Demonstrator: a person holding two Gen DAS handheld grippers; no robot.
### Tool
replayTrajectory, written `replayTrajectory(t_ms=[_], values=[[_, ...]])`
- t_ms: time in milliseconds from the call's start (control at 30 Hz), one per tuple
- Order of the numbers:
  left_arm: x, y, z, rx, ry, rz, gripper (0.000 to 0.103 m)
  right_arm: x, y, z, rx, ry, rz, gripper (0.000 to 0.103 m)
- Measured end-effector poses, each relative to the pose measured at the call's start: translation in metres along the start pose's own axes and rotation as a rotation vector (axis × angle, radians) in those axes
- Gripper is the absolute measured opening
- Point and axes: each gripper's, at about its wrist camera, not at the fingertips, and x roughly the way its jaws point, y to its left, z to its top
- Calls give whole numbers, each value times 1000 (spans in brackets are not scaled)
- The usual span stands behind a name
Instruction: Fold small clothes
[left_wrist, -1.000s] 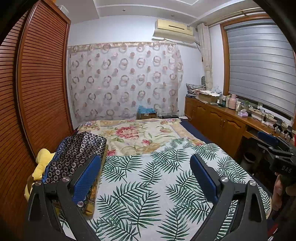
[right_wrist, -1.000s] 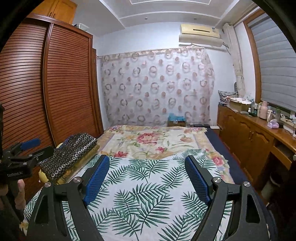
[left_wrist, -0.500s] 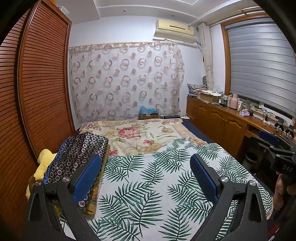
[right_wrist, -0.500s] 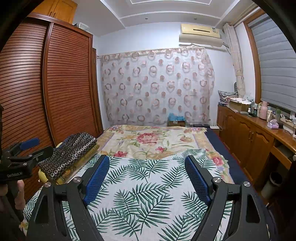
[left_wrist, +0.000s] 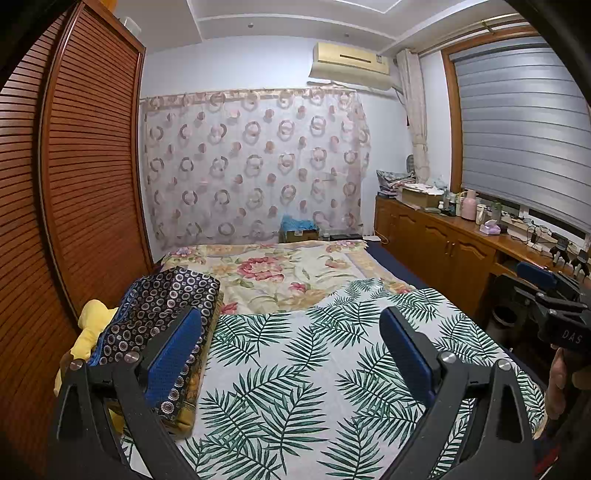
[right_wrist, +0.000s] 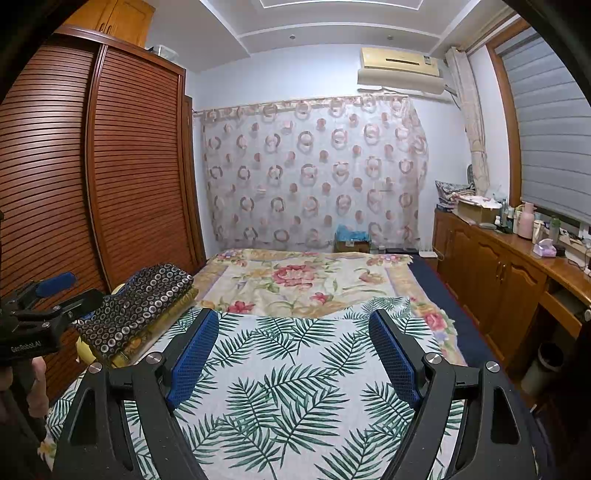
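Both claws, left claw (left_wrist: 291, 332) and right claw (right_wrist: 293, 334), gape empty; folded clothes (left_wrist: 162, 314) lie lengthwise along the bed (left_wrist: 295, 387).

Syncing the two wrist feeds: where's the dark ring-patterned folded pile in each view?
Left wrist: ring-patterned pile at lower left, partly behind the left finger of the hand-held gripper, beside the wardrobe.
Right wrist: ring-patterned pile at mid left, past the left finger, clear of it.
Shared landmark: air conditioner above the curtain.
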Motion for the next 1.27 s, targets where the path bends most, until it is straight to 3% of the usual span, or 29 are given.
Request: replayTrajectory(t_ms=[1267], values=[[0, 0, -2, 1, -1, 1, 97, 0, -10, 4, -3, 1, 9, 85]])
